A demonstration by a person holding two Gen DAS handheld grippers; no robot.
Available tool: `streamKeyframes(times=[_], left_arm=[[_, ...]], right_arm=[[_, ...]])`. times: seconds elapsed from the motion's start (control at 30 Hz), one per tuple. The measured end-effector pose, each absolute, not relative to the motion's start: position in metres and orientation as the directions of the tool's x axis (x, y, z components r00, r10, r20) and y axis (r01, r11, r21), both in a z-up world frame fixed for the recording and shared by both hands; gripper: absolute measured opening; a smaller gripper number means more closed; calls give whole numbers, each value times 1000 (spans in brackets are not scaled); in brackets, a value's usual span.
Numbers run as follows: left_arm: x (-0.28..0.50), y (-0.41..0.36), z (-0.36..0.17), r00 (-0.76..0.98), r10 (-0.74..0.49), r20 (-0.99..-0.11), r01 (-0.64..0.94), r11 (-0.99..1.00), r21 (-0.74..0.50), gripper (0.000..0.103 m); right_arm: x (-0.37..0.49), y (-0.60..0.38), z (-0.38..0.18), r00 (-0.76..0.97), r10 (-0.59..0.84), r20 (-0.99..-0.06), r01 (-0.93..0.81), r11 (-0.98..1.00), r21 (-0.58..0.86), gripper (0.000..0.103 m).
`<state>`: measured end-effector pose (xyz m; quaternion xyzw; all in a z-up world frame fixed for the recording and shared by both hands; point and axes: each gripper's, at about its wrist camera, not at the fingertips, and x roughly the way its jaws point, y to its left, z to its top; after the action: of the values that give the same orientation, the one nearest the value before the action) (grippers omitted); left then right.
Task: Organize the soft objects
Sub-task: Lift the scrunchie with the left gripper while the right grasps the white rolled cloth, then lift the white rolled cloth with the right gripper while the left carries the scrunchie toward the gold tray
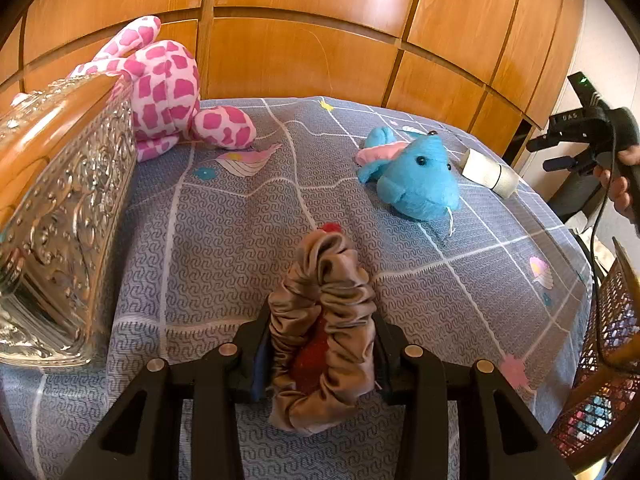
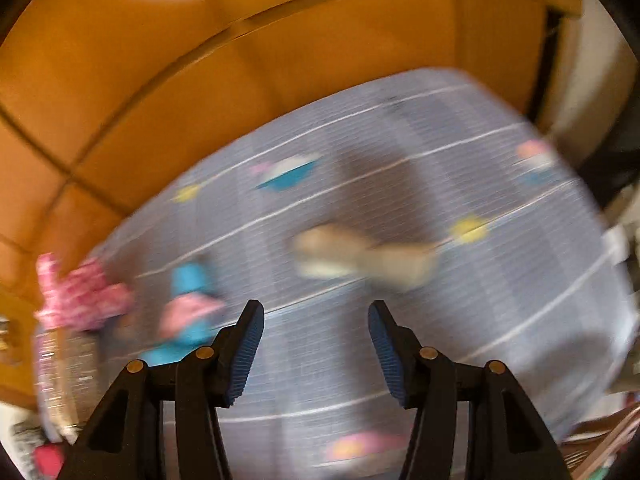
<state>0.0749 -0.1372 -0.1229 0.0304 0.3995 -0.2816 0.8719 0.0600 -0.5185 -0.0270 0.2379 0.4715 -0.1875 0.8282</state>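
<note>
While your left gripper [image 1: 320, 344] clenches a bundle of soft things, its blue pads press from both sides on a taupe satin scrunchie [image 1: 324, 320] with something red and fuzzy [image 1: 312, 360] wrapped inside it; a bit of red also pokes out at the bundle's far end. The bundle hangs over the near part of the bed [image 1: 224, 232], which wears a grey-blue sheet with a white grid and small prints, just to the right of an ornate silver box [image 1: 68, 216] at the bed's left edge.

A pink-and-white spotted plush [image 1: 164, 88] leans at the far left corner, against the box and the wooden panels [image 1: 304, 40] behind the bed. A blue plush animal [image 1: 416, 172] with a pink ear lies toward the far right corner, and a cream roll [image 1: 488, 172] lies just beside it, nearer the right edge. A woven basket [image 1: 608, 352] stands off the bed's right edge.

Your right gripper [image 2: 316, 344] is released: its blue pads [image 2: 248, 352] stand well apart with only the sheet showing between them. That view is badly blurred; you can still make out the cream roll [image 2: 360, 260] ahead of the fingers and the blue plush [image 2: 188, 312] and pink plush [image 2: 84, 296] toward the left. Your right hand [image 1: 620, 184], gripping the tool's handle, shows past the bed's right edge.
</note>
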Motion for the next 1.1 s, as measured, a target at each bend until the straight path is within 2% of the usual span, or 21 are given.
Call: streamKeyframes(times=[0.1, 0.2, 0.37, 0.5, 0.57, 0.67, 0.73, 0.87, 0.97, 1.1], left_arm=[[74, -138, -123, 524, -463, -715, 515, 841, -166, 42], [74, -138, -123, 524, -463, -715, 517, 840, -165, 42], [74, -138, -123, 525, -461, -715, 520, 839, -160, 42], [74, -138, -122, 526, -460, -715, 521, 839, -156, 42], [74, -137, -122, 526, -460, -715, 522, 839, -155, 42], [74, -138, -122, 529, -457, -715, 524, 839, -149, 42], [74, -138, -122, 530, -456, -715, 525, 839, -145, 42], [75, -138, -122, 531, -455, -715, 526, 838, -143, 42], [75, -138, -122, 532, -454, -714, 529, 837, -138, 42], [75, -137, -121, 532, -455, -714, 530, 837, -138, 42]], right_arm=[[57, -547, -26, 443, -162, -882, 569, 811, 136, 56], [67, -547, -31, 416, -167, -894, 525, 847, 86, 56], [107, -502, -56, 314, -234, -920, 295, 945, -140, 57], [135, -473, -89, 231, -377, -897, 95, 926, -365, 59], [144, -470, -100, 211, -440, -873, 66, 897, -436, 59], [152, -471, -117, 198, -466, -862, 66, 884, -463, 57], [150, -471, -115, 241, -471, -848, 102, 882, -461, 39], [139, -470, -107, 267, -487, -832, 165, 873, -459, 20], [131, -463, -96, 292, -445, -846, 212, 893, -397, 19], [125, -446, -89, 305, -319, -897, 262, 934, -243, 19]])
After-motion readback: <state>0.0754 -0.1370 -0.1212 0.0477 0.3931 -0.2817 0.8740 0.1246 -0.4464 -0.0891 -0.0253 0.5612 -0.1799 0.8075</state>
